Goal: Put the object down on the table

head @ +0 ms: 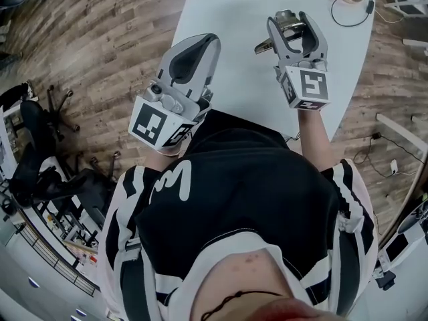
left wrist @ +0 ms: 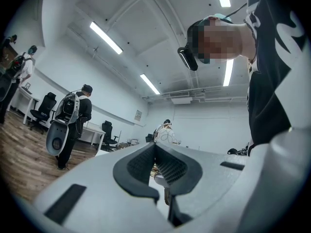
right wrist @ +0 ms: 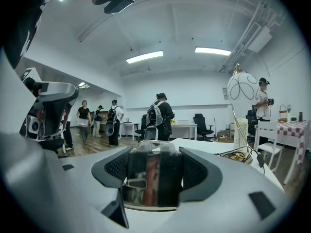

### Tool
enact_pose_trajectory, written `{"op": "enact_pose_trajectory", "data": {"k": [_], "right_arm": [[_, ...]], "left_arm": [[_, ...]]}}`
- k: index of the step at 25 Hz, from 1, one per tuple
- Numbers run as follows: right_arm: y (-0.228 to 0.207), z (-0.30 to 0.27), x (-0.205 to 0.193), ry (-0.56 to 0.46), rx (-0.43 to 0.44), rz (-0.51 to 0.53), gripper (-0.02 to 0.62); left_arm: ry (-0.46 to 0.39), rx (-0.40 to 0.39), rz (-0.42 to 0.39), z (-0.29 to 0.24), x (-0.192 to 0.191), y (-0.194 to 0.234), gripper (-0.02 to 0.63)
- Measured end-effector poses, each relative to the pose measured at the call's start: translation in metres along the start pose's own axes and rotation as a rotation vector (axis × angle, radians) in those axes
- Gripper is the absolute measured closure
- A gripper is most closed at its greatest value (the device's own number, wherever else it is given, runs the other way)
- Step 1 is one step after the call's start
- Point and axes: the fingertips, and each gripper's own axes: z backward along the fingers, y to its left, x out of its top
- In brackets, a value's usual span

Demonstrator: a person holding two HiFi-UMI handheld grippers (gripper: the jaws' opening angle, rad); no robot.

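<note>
Logged right gripper (head: 291,20) clamped across a shiny metal object (right wrist: 153,178), pads tight on both its sides, held over the right half of the white table (head: 234,79); contact between object and tabletop not discernible. Logged left gripper (head: 199,44) with jaws pressed together, nothing between, at the table's near left edge. Noted black cable (head: 351,15) at the far end.

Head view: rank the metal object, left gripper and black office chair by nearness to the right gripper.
1. Metal object, in the jaws of the right gripper.
2. Left gripper, leftward at the table edge.
3. Black office chair, on the floor, far left.
</note>
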Motion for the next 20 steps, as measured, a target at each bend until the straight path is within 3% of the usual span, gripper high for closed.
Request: {"op": "enact_pose_trajectory", "data": {"k": [20], "right_arm": [[-0.007,-0.022,-0.059,0.123,-0.006,0.002,0.295]], "left_arm": [[0.017,0.034,-0.004,0.011,0.001,0.002,0.601]]}}
